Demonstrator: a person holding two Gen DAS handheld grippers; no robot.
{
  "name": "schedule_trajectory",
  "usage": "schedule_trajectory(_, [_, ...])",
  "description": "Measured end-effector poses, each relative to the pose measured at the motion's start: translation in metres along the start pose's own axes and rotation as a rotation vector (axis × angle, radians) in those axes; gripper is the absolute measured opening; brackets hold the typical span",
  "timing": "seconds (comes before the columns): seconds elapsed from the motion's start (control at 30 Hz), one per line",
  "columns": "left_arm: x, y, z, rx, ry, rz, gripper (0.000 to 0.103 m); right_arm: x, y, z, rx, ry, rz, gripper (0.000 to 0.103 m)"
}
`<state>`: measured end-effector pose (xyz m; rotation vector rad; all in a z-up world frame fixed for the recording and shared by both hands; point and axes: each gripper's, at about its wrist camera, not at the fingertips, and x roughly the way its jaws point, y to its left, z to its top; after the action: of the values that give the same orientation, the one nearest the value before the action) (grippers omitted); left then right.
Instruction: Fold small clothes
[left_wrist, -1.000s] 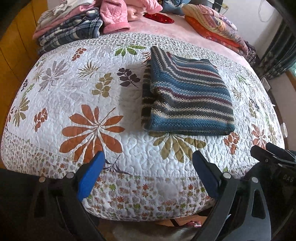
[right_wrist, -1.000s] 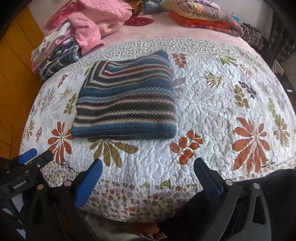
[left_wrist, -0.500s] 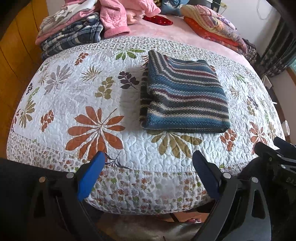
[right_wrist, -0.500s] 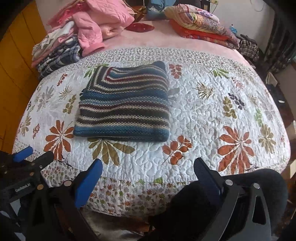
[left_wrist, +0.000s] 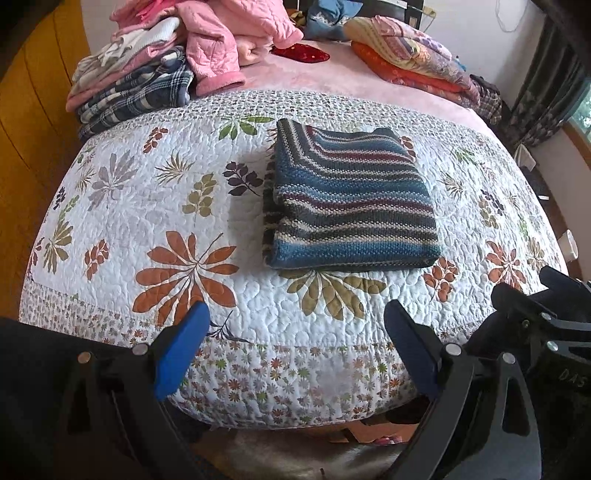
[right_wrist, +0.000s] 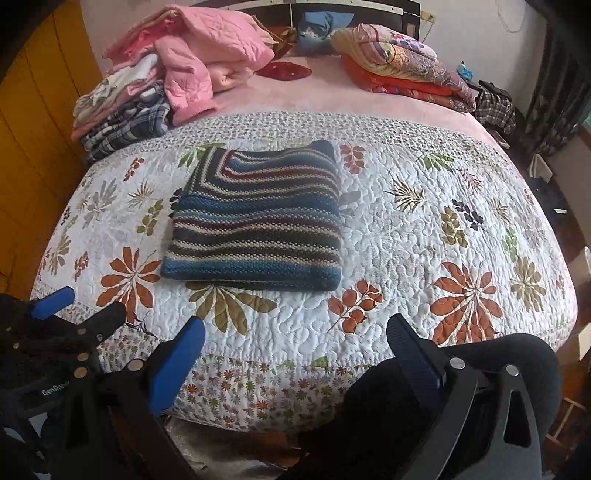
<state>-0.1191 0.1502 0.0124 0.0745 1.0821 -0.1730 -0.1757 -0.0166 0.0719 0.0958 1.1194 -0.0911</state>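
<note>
A blue, maroon and cream striped knit sweater (left_wrist: 351, 199) (right_wrist: 258, 221) lies folded into a flat rectangle on the white floral quilt (left_wrist: 155, 206) (right_wrist: 424, 236) of a bed. My left gripper (left_wrist: 295, 343) is open and held back over the quilt's near edge, well short of the sweater, with nothing between its blue fingers. My right gripper (right_wrist: 295, 347) is likewise open and empty at the near edge, to the sweater's right. Each wrist view catches the other gripper at its side: the right gripper (left_wrist: 543, 317) and the left gripper (right_wrist: 66, 314).
A heap of pink and plaid clothes (left_wrist: 159, 70) (right_wrist: 155, 85) sits at the back left of the bed. Folded colourful bedding (left_wrist: 413, 62) (right_wrist: 402, 66) is stacked at the back right. A yellow wooden wall (right_wrist: 33, 122) runs along the left; dark curtains (left_wrist: 546, 81) hang right.
Both grippers have drawn back and up from the bed, so the sweater looks smaller and farther away. The sweater has not moved, and both grippers have stayed open.
</note>
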Motion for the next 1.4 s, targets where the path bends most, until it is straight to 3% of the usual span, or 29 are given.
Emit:
schedule_trajectory(0.83, [0.009, -0.005, 0.003, 0.008, 0.013, 0.026, 0.095, 0.014, -0.014, 0.004, 0.032, 0.011, -0.030, 0.099])
schedule_trajectory(1.4, [0.009, -0.004, 0.003, 0.020, 0.013, 0.030, 0.095, 0.013, -0.019, 0.006, 0.051, 0.017, -0.006, 0.099])
